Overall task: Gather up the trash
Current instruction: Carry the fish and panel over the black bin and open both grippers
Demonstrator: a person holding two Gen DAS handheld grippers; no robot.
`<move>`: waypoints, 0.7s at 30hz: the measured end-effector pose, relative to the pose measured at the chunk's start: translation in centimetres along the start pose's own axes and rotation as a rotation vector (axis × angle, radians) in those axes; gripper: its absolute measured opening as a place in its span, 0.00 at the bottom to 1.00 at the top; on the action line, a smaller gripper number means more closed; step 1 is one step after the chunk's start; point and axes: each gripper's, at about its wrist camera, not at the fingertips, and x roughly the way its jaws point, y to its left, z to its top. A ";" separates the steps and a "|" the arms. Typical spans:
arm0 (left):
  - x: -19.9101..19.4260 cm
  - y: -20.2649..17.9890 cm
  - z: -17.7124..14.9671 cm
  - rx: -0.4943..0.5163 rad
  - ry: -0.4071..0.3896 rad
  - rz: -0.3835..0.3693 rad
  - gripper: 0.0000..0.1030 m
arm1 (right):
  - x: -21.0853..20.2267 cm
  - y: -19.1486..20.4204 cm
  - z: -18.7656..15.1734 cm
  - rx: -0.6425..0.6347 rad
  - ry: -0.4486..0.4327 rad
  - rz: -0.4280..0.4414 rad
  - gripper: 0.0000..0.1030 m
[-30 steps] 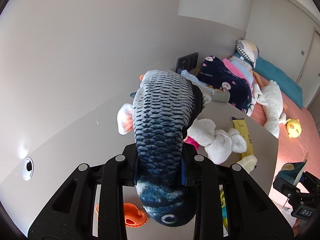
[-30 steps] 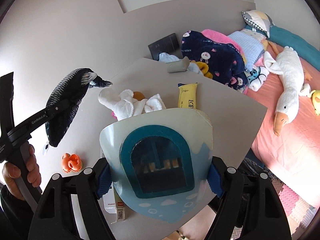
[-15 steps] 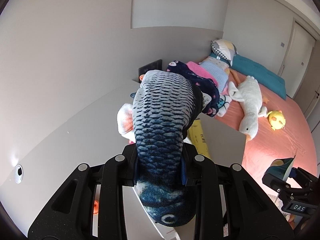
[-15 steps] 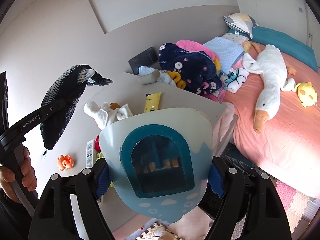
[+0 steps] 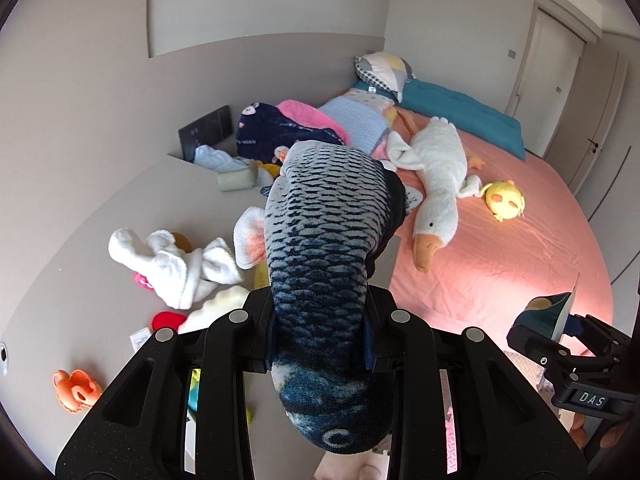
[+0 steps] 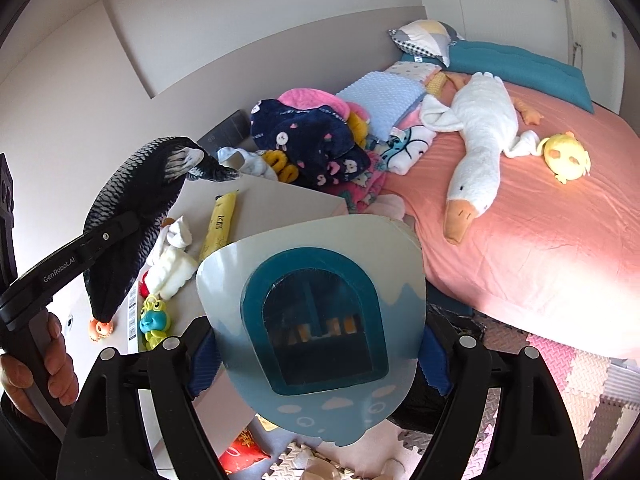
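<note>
My left gripper is shut on a blue-grey plush fish, held in the air above the table's right end; the fish also shows in the right wrist view. My right gripper is shut on a pale blue box with a dark teal arched window, held above the floor beside the table corner. It shows small at the right of the left wrist view.
The grey table carries a white towel toy, a yellow packet, an orange toy and a green-blue toy. A pink bed holds a goose plush, a yellow chick and piled blankets. Foam mats cover the floor.
Both grippers have swung right and back from the table toward the bed, keeping the fish and the box; more of the bed and floor shows.
</note>
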 end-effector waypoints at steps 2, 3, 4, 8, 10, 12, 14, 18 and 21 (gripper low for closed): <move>0.4 -1.5 0.0 0.022 0.007 -0.020 0.30 | -0.5 -1.2 -0.2 0.017 -0.004 -0.015 0.79; 0.5 -2.3 -0.1 0.032 0.009 -0.030 0.30 | -0.6 -1.7 -0.2 0.026 -0.004 -0.021 0.79; 0.7 -2.9 -0.1 0.042 0.013 -0.040 0.30 | -0.8 -2.2 -0.2 0.035 -0.005 -0.027 0.79; 1.5 -5.6 -0.2 0.074 0.030 -0.078 0.30 | -1.3 -4.2 -0.2 0.062 -0.008 -0.054 0.80; 2.0 -6.7 -0.2 0.088 0.040 -0.095 0.30 | -1.5 -5.1 -0.2 0.072 -0.010 -0.067 0.80; 2.5 -7.8 -0.2 0.103 0.052 -0.113 0.30 | -1.7 -5.9 -0.2 0.082 -0.012 -0.079 0.80; 3.0 -8.9 -0.4 0.118 0.067 -0.132 0.33 | -1.9 -6.8 0.0 0.095 -0.015 -0.089 0.81; 4.1 -11.2 -0.9 0.188 0.111 -0.139 0.85 | -1.5 -8.7 0.6 0.133 0.002 -0.143 0.84; 3.7 -12.3 -1.2 0.232 0.074 -0.089 0.95 | -1.6 -10.1 1.2 0.161 -0.018 -0.200 0.87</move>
